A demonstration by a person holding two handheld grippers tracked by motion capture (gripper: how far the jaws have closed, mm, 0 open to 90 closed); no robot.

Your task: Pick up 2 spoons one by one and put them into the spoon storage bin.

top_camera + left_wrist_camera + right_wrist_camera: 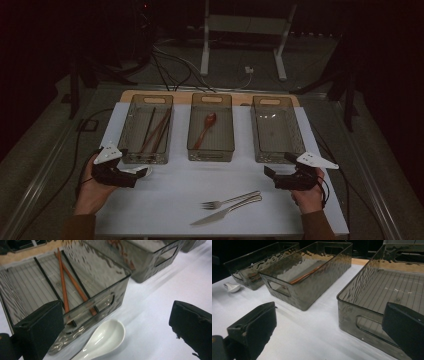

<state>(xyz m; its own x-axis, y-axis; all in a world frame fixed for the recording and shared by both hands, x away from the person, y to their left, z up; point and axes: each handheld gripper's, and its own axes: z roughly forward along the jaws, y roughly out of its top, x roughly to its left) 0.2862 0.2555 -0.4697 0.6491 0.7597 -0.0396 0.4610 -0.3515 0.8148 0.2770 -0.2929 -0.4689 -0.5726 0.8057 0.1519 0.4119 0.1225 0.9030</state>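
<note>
**Spoon lies tight against the bin: watch the approach**

The white ceramic soup spoon (103,340) lies on the white worktop (165,192), its bowl just beside the near wall of the smoky transparent plastic bin holding wooden chopsticks (75,293). Your left tool (134,173) stands over it with its jaws wide apart and nothing between them. Glazed ceramic is likely slick and curved, so if you close on the bowl it may squirt sideways or pivot; the handle looks the safer place. Coming down this close to the bin, one jaw could catch its rim and shove the bin or tip it.

Your right tool (272,172) is also spread open and empty, near the empty bin on the right (276,131). The steel fork (229,200) and steel knife (225,212) lie together near the worktop's front edge; a careless sweep could knock them off.
</note>
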